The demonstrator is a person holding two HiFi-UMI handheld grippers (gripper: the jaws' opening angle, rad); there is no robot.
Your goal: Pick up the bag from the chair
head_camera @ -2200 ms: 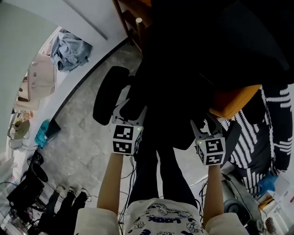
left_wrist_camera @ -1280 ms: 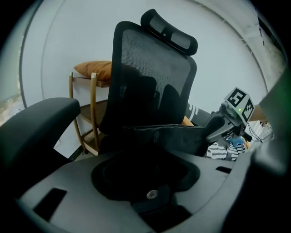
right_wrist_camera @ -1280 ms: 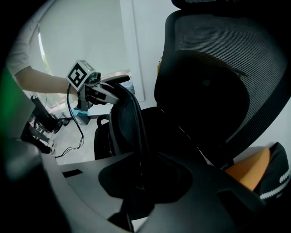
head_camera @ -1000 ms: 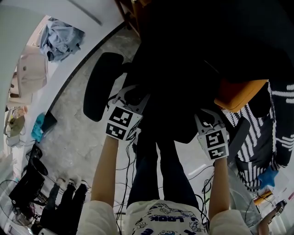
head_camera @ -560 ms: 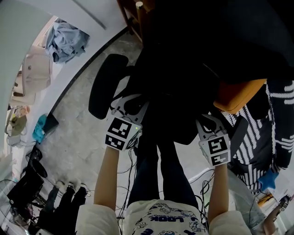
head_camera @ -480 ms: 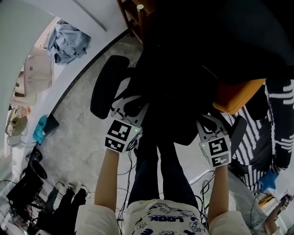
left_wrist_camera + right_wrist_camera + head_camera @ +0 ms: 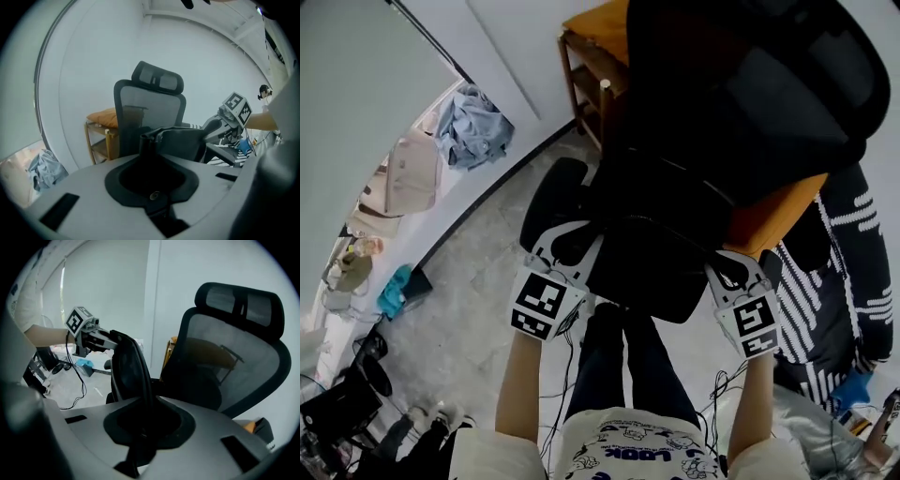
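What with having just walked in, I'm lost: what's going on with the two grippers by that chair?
A person is holding a black bag with two hand-held grippers. The left gripper is clamped on one end of it and the right gripper on the other, so the bag hangs between them in front of the black office chair. The pictures do not show whether it has fully cleared the seat.

Only legible txt: "LOOK", upside down, on person's shirt (image 7: 623, 452), well behind left claw (image 7: 569, 242).
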